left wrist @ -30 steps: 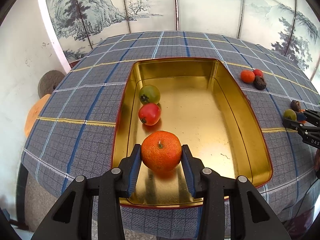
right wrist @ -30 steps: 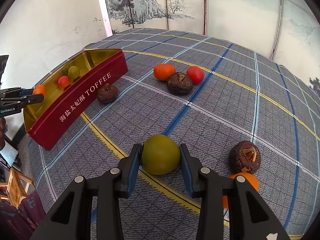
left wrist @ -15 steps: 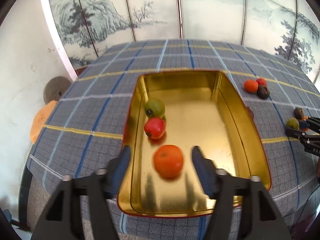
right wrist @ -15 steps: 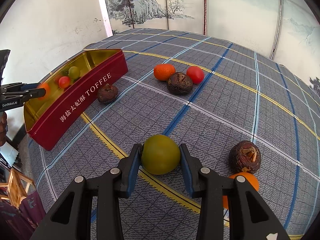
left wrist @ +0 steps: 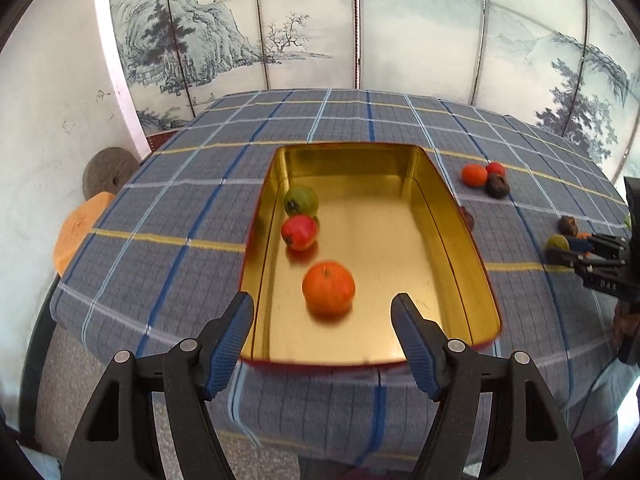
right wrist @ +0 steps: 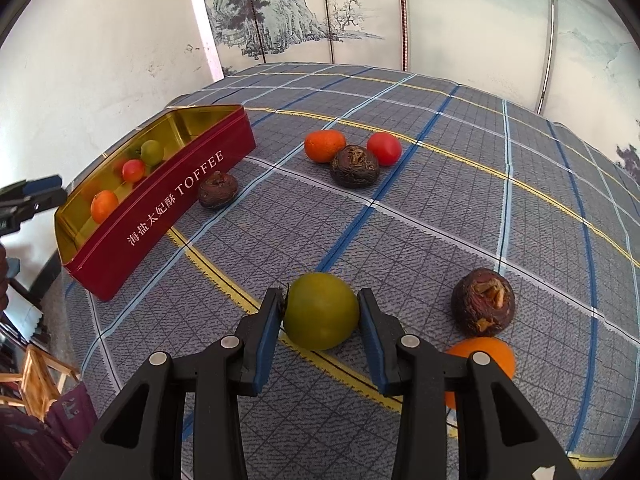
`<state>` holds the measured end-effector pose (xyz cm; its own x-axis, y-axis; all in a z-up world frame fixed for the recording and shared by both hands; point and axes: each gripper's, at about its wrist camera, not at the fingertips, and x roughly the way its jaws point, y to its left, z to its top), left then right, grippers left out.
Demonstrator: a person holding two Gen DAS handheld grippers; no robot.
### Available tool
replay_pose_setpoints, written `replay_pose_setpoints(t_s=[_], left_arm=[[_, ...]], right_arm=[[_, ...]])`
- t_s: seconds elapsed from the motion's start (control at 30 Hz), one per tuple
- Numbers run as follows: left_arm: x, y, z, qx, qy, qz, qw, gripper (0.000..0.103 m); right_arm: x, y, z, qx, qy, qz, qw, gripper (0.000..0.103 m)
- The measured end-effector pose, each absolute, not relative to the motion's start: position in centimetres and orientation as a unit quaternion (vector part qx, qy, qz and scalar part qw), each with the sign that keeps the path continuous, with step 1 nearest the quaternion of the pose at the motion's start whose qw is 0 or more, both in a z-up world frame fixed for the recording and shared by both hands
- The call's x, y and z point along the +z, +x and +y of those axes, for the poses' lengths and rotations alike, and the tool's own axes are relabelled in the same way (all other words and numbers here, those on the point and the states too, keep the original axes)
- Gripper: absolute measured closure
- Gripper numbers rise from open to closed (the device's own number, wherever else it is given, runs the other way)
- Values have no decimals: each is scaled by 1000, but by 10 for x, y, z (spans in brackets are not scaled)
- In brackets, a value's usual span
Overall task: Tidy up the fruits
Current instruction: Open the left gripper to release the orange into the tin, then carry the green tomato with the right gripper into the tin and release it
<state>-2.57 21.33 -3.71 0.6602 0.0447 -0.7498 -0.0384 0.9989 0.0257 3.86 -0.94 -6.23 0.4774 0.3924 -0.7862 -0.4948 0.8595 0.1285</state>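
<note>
Left gripper (left wrist: 322, 312) empty and spread wide above the tin's near end; right gripper (right wrist: 320, 314) clamped on a green fruit (right wrist: 321, 311) on the tablecloth (right wrist: 440, 184), well apart from the tin.

Progress, judging by layout: three fruits sit in the gold tin (left wrist: 452, 216) — orange (left wrist: 328, 288), red one (left wrist: 299, 231), green one (left wrist: 301, 200) — lined along its left side. Still out on the cloth: dark fruit (right wrist: 217, 189) just beside the tin's red wall, a touching cluster of orange (right wrist: 324, 145), dark (right wrist: 354, 166) and red (right wrist: 384, 148) fruit farther back, plus a dark one (right wrist: 482, 301) and an orange one (right wrist: 486, 354) near the right gripper. Roughly a third done; the gripped green fruit looks like the next to go in, six more after it.
</note>
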Motion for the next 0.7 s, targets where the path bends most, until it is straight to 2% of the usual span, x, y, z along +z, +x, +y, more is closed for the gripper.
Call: replay_pose_setpoints(t_s=[0.7], left_arm=[[-35, -51, 220, 17, -23, 410, 912, 31]], right_arm=[[-50, 31, 1, 264, -64, 443, 854, 69]])
